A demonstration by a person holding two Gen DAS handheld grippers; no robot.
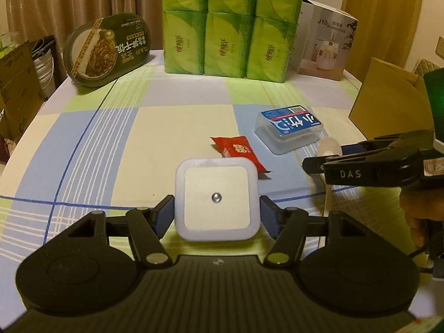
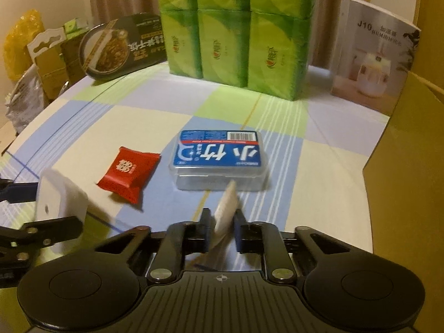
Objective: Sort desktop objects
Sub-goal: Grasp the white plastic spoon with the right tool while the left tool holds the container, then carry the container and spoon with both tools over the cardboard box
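My left gripper [image 1: 216,205] is shut on a white square night light [image 1: 217,202] and holds it just above the checked tablecloth [image 1: 125,144]; the same light [image 2: 59,202] shows at the left of the right wrist view. My right gripper [image 2: 222,216] is shut on a thin, pale, flat oval piece [image 2: 226,208], held on edge; in the left wrist view this gripper [image 1: 312,165] comes in from the right with the piece [image 1: 328,147] at its tips. A red sachet [image 1: 238,152] [image 2: 129,173] and a clear plastic box with a blue label [image 1: 288,130] [image 2: 219,161] lie on the cloth ahead.
A block of green tissue packs [image 1: 230,27] stands at the back of the table. A dark oval food bowl [image 1: 108,50] leans at the back left and a white humidifier carton [image 1: 324,44] at the back right. A brown cardboard box [image 1: 388,97] stands along the right edge.
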